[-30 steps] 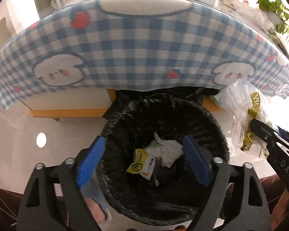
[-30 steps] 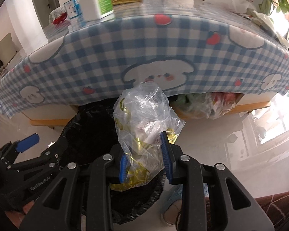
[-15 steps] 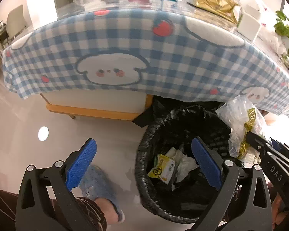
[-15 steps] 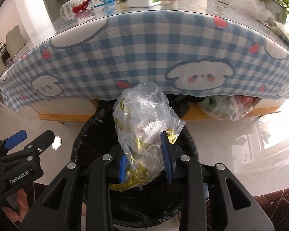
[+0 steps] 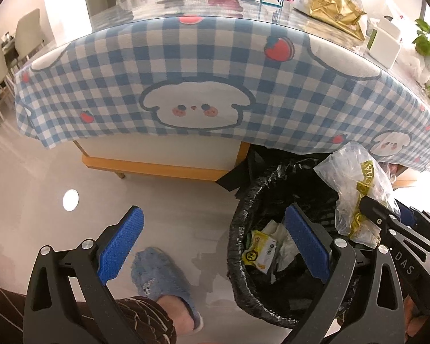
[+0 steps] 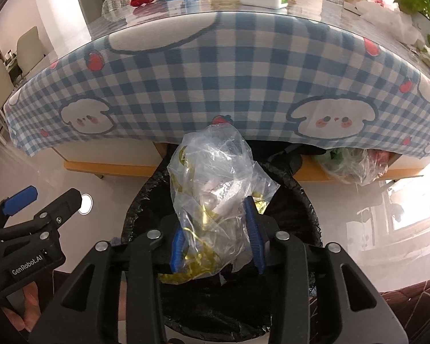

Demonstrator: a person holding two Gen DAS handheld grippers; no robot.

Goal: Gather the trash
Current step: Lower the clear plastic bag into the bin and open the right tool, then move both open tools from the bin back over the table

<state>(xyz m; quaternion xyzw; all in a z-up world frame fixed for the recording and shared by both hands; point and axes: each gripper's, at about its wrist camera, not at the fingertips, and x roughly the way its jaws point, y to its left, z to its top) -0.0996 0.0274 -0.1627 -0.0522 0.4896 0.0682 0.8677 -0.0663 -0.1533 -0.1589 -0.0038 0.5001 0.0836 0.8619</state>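
Note:
A black-lined trash bin [image 5: 235, 229] stands on the floor under the table edge, with a yellow wrapper [image 5: 258, 253] and white tissue [image 5: 283, 238] inside. My right gripper [image 6: 215, 243] hangs over the bin [image 6: 306, 200] with a clear plastic bag of gold scraps [image 6: 215, 177] between its blue pads. Its jaws are opening, and the pads still touch the bag's sides. From the left wrist view the bag [image 5: 355, 177] stands above the bin's right rim. My left gripper [image 5: 213, 246] is open wide and empty, straddling the bin's left rim and bare floor.
A table under a blue checked cloth [image 5: 186, 66] overhangs the bin, carrying a gold packet [image 5: 332, 14] and a white box [image 5: 384, 46]. A foot in a blue slipper [image 5: 160, 281] is left of the bin. Another filled bag [image 6: 352, 163] lies under the table.
My left gripper swung left off the bin and its jaws spread wider. My right gripper carried the bag over the bin's middle, and its pads have parted a little.

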